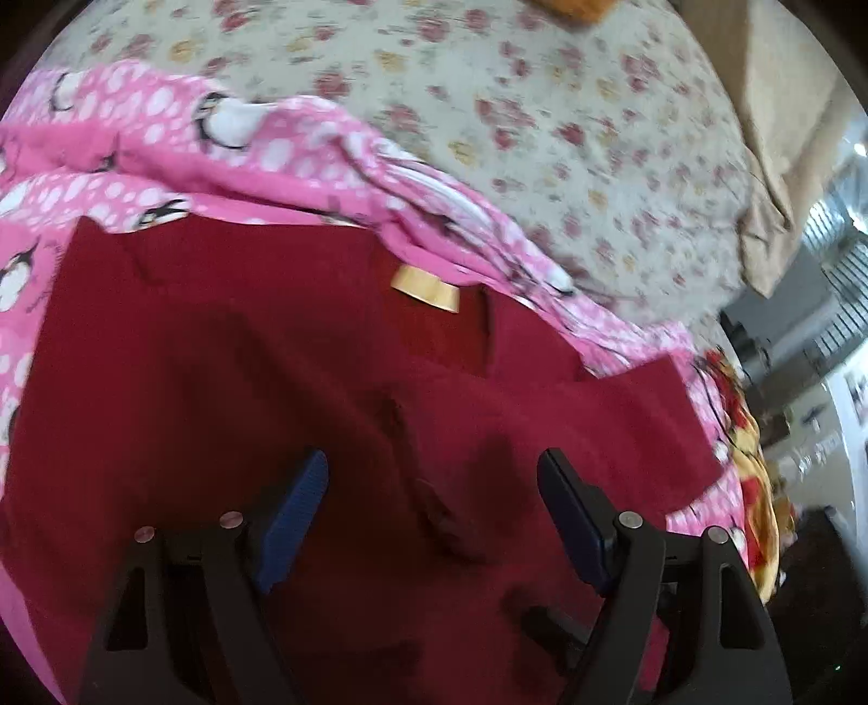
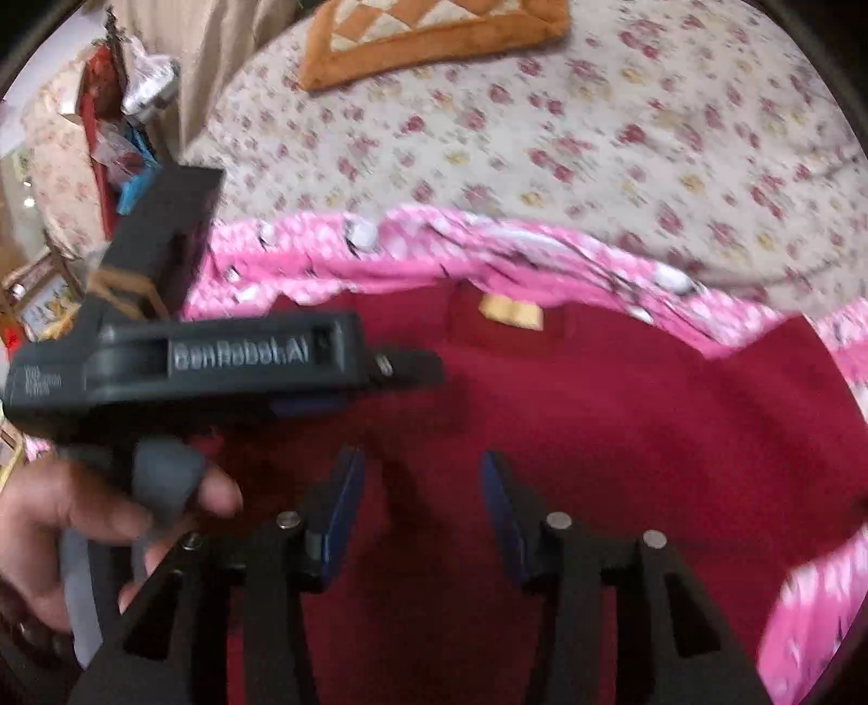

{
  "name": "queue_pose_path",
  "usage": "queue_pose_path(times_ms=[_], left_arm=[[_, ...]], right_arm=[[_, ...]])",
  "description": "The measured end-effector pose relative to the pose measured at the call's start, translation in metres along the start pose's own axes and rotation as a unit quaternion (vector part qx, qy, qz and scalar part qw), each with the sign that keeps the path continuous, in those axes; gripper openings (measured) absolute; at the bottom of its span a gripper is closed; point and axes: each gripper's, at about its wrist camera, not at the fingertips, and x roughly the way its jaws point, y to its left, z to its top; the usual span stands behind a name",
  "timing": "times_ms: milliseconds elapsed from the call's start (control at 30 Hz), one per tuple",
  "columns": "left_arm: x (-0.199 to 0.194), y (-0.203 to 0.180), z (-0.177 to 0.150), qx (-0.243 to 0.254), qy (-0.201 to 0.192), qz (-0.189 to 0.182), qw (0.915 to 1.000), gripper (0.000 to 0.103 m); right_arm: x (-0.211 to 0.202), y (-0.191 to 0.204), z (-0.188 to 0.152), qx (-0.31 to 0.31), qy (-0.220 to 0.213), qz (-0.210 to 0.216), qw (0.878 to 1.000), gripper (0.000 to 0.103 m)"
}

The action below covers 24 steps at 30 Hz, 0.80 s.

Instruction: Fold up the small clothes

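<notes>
Matte black plastic left gripper [image 1: 433, 488], blue ribbed pads [image 1: 295, 512], silver pivot pins. The matching black right gripper [image 2: 422, 504] has dark blue pads [image 2: 342, 515] too. Raised "GenRobot.AI" lettering marks the left body; a bare-skinned hand [image 2: 65, 537] wears grey finger straps.

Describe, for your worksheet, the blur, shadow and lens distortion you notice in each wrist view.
Left wrist view: the floral bedsheet is motion-blurred, the red garment falls into shadow near the open left gripper, and fisheye bending curves the edges. Right wrist view: the sheet smears too, the orange cushion bows, and the red cloth near the open right gripper is dim.
</notes>
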Motion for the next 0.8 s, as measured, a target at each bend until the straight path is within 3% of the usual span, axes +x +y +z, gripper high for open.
queue_pose_path(times_ms=[100,167,300,400,500,600,667,800], left_arm=[[0.005,-0.016,-0.01,0.04,0.008,-0.011,0.9991,0.069],[0.009,-0.022,-0.016,0.061,0.006,-0.006,0.9981,0.069],[0.006,-0.016,-0.017,0.044,-0.008,-0.038,0.9983,0.067],[0.006,-0.007,-0.012,0.019,-0.018,-0.058,0.998,0.047],[0.014,0.002,-0.01,-0.001,-0.011,-0.034,0.9994,0.02],[0.015,0.004,-0.009,-0.005,-0.01,-0.029,0.9995,0.015],[0.013,0.003,-0.01,0.002,-0.014,-0.013,0.9998,0.002],[-0.01,0.001,-0.003,0.012,-0.061,-0.002,0.9981,0.0]], right_arm=[[-0.004,-0.009,-0.024,0.026,0.024,-0.022,0.999,0.048],[-0.012,-0.014,-0.033,0.041,0.013,-0.02,0.999,0.05],[-0.012,-0.017,-0.036,0.044,0.013,-0.018,0.999,0.057],[-0.008,-0.014,-0.035,0.032,0.016,-0.016,0.999,0.066],[-0.006,-0.01,-0.034,0.021,0.019,-0.017,0.999,0.07],[-0.005,-0.009,-0.034,0.018,0.02,-0.017,0.999,0.071],[-0.004,-0.008,-0.034,0.018,0.02,-0.017,0.999,0.072],[-0.003,-0.007,-0.034,0.014,0.021,-0.018,1.0,0.074]])
